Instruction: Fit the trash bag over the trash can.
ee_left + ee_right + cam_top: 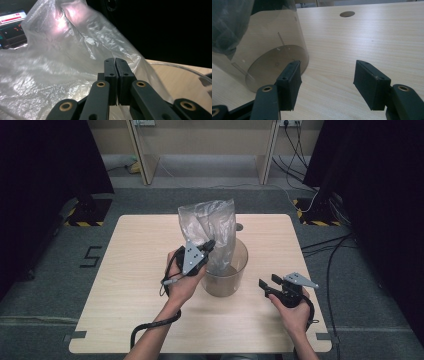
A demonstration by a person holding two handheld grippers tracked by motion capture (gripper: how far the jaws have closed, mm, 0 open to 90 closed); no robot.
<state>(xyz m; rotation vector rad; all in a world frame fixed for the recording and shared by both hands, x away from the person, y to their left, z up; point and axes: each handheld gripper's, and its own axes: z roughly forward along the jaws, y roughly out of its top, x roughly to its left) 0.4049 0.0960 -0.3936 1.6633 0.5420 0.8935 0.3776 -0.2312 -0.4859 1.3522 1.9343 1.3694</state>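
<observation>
Clear plastic bag (210,227), standing in translucent bin (227,270) at worktop centre: left tool (206,247) clamped on its near-left edge, to spread over the rim; right tool (267,284) open, idle, should steady the bin.

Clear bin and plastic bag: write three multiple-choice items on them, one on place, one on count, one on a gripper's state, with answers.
1. Where does the plastic bag sit?
A. flat on the table
B. partly in the clear bin
C. on the floor

2. How many grippers touch the bag?
A. none
B. one
C. two

3. The right gripper is:
A. open
B. shut on the bin
C. shut on the bag

Answers: 1 B, the bag rises out of the bin. 2 B, the left gripper alone pinches it. 3 A, its jaws stand apart over the table.
</observation>
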